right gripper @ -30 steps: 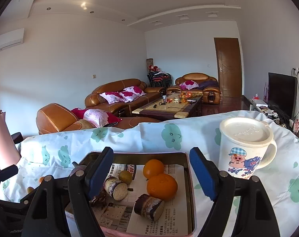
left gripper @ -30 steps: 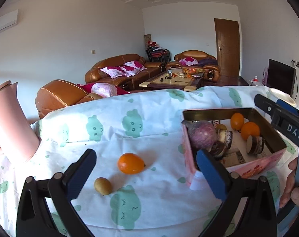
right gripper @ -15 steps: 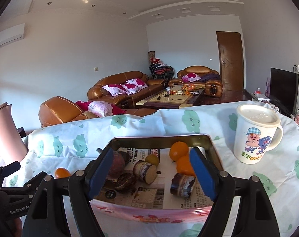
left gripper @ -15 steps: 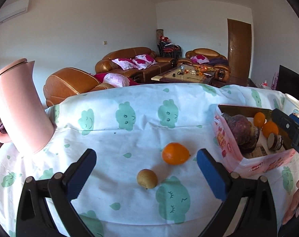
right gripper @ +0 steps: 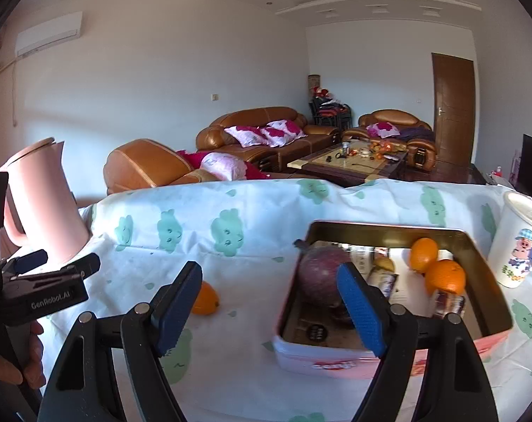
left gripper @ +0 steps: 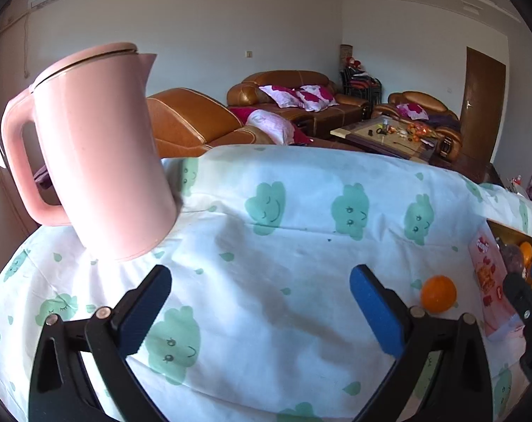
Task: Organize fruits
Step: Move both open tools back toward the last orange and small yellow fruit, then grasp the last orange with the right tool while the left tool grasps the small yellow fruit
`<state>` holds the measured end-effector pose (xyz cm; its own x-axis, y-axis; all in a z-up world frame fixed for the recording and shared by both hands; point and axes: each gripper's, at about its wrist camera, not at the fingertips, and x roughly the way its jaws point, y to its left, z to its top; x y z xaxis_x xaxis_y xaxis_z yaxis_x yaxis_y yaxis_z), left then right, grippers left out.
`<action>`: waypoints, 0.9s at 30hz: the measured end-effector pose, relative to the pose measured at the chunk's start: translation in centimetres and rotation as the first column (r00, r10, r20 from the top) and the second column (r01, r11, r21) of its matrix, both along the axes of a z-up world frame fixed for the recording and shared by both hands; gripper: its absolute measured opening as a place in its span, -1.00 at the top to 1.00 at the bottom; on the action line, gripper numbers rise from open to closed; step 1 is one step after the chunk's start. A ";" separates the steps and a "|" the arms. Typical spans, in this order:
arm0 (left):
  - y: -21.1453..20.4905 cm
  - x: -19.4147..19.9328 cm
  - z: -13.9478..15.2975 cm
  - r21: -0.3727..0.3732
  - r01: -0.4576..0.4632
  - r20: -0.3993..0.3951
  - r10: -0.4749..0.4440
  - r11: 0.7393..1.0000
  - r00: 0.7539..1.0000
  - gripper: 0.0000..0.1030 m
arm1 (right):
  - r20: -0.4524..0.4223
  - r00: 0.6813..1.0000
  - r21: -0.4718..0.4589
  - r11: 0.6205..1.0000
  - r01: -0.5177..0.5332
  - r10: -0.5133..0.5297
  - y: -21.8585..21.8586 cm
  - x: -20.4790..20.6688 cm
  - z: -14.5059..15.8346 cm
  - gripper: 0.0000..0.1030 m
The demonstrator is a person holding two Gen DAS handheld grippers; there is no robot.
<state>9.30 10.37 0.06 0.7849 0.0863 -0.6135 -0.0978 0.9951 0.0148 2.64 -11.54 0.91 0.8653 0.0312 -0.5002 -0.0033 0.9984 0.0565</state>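
Both tongs, left [left gripper: 260, 304] and right [right gripper: 269, 304], are gaping wide, empty; the loose orange [right gripper: 204, 299] is lying at the box's [right gripper: 336, 358] nine o'clock — straddle it squarely before squeezing.

"GenRobot.AI" on left hand-held gripper [right gripper: 51, 263] (white lettering)

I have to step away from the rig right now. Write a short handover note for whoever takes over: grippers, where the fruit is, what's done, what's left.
Left gripper: open, empty, over bare cloth near the pink kettle.
Right gripper: open, empty, in front of the tin box.
In the box: two oranges, a purple fruit and some smaller pieces.
Outside it: one loose orange on the tablecloth, just left of the box.
Done: most fruit is in the box.
Left: pick up the loose orange and put it in. A small brown fruit may lie hidden behind the grippers; check.
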 end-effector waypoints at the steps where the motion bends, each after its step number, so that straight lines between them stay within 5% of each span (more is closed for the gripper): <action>1: 0.3 0.1 0.0 -0.004 -0.007 -0.003 0.007 1.000 1.000 -1.00 | -0.014 1.000 -0.013 1.000 -0.017 0.017 0.8 0.5 -0.2 -0.56; 4: 0.4 0.1 -0.2 -0.002 -0.016 -0.007 0.016 1.000 1.000 -1.00 | -0.068 0.996 -0.061 0.996 -0.065 0.060 3.1 2.3 -0.8 -0.55; 7: 0.1 0.0 -0.2 0.022 -0.016 0.000 0.016 1.000 1.000 -1.00 | -0.135 0.987 -0.079 0.992 -0.094 0.083 4.4 4.2 -1.5 -0.34; 16: 0.4 -0.3 0.6 0.025 -0.013 0.025 0.012 1.000 1.000 -1.00 | -0.370 0.920 -0.046 0.987 -0.156 0.128 5.5 8.2 -4.8 0.03; 22: -0.1 -0.6 0.9 0.023 0.007 0.039 -0.008 1.000 0.999 -1.00 | -0.351 0.928 -0.030 0.989 -0.144 0.124 4.8 7.4 -4.5 0.19; 27: -0.6 -0.7 0.8 0.015 0.026 0.038 -0.027 1.000 0.999 -1.00 | -0.133 0.988 -0.010 0.997 -0.082 0.080 3.4 3.7 -1.6 0.19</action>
<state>8.60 9.80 0.89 0.8097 0.0737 -0.5822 -0.0722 0.9971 0.0258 6.32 -8.17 -0.67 0.7861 0.0896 -0.6115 -0.0777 0.9959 0.0460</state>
